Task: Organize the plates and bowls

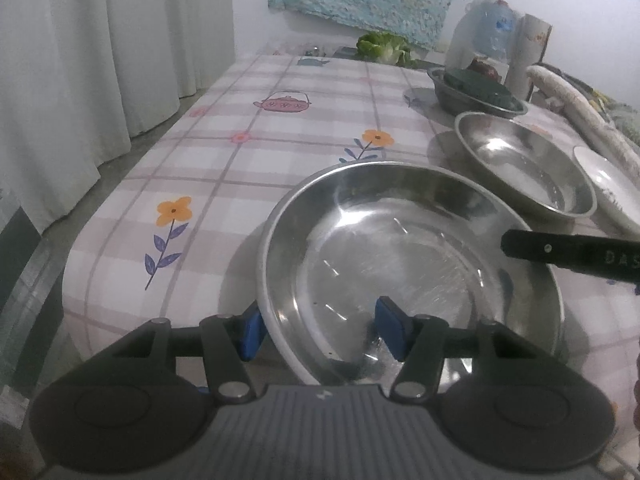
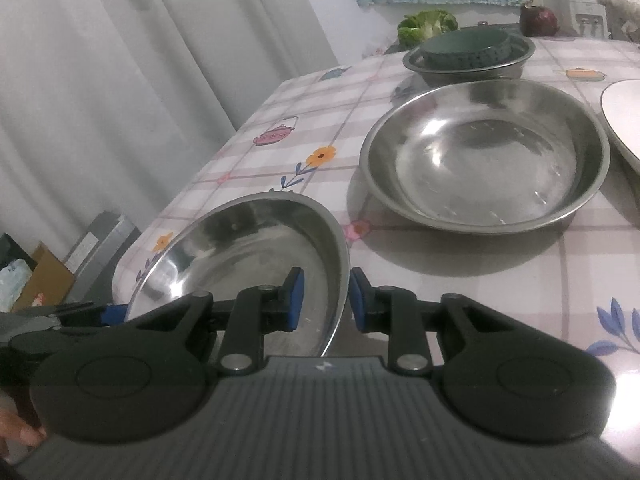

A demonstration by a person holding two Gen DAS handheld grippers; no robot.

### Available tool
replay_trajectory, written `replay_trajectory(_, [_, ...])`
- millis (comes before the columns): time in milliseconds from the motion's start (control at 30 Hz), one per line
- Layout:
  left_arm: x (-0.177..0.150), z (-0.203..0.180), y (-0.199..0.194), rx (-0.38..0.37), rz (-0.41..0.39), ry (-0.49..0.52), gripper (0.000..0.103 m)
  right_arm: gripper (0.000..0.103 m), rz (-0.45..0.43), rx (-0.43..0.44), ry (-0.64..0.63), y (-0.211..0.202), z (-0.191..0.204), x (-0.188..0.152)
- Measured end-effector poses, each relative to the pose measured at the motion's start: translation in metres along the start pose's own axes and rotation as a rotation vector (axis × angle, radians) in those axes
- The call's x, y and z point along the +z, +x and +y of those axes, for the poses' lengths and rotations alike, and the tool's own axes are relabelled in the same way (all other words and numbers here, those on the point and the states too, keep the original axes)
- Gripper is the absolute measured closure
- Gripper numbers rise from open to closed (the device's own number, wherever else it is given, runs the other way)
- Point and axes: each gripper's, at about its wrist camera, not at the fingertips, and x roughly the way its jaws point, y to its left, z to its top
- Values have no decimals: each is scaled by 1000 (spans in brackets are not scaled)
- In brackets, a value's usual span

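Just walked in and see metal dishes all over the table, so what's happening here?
A person with a gripper in each hand is sorting dishes. Both the left gripper and the right gripper straddle the rim of the nearest steel plate, jaws open, one pad inside and one outside. Beyond it sit a second steel plate, a steel bowl holding a green bowl, and a white plate.

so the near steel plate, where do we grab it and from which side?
By the rim of the near steel plate, edge-on from the table's near edge. It is shallow and wide, so only the thin lip fits between the jaws. Both grippers already straddle that lip, one finger inside and one outside: left gripper, right gripper. Neither looks closed on it yet.
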Motion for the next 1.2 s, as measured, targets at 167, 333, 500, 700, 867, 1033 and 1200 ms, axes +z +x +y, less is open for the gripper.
replay_trajectory(167, [2,-4,4,22,2,24,41,78,15,-15,-10,3,1,-4])
replay_trajectory(333, [4,-7,7,33,-1,29,39,78,30,-22,-16,7,2,-9])
replay_trajectory(500, [6,-9,9,39,1,30,37,78,33,-24,-35,8,8,-9])
replay_trajectory(700, [6,-10,11,40,0,33,33,78,32,-29,-46,10,8,-9])
replay_trajectory(867, [6,-10,11,38,1,32,33,70,36,6,-2,10,3,-8])
replay_trajectory(1033, [7,-10,12,35,1,32,33,27,35,84,47,11,2,-8])
replay_trajectory(1200, [6,-11,12,33,2,31,33,1,33,71,26,13,10,-8])
